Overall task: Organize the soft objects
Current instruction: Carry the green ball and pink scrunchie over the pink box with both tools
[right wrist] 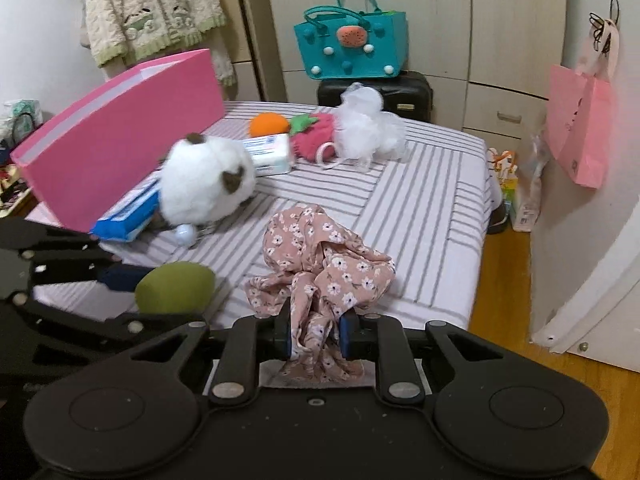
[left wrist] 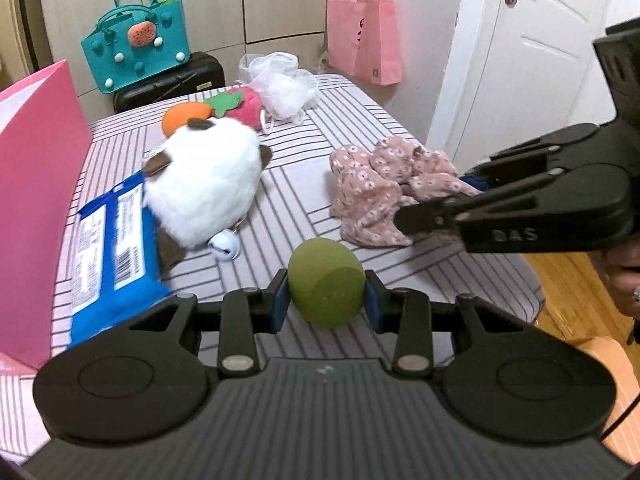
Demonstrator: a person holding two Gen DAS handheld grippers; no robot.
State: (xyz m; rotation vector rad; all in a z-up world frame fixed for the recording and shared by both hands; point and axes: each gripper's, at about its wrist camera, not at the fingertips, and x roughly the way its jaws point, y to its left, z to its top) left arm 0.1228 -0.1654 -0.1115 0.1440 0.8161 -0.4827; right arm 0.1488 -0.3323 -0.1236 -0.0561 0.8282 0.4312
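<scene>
My left gripper [left wrist: 326,300] is shut on a green foam ball [left wrist: 326,282], held just above the striped table [left wrist: 300,184]; the same green ball [right wrist: 174,288] shows at the left of the right wrist view. My right gripper [right wrist: 314,334] is shut on a pink floral cloth [right wrist: 320,256], which bunches up ahead of the fingers. From the left wrist view the right gripper [left wrist: 436,216] reaches in from the right onto that floral cloth [left wrist: 380,188]. A white plush toy [left wrist: 204,184] with a bell lies at mid-table beside a blue tissue pack [left wrist: 112,248].
An open pink box [right wrist: 120,140] stands along the table's left side. At the far end lie an orange plush [right wrist: 269,124], a strawberry plush [right wrist: 314,138], a white mesh pouf [right wrist: 368,128] and a white pack [right wrist: 270,154]. A teal bag [right wrist: 352,44] sits behind. Wooden floor [right wrist: 500,280] lies right.
</scene>
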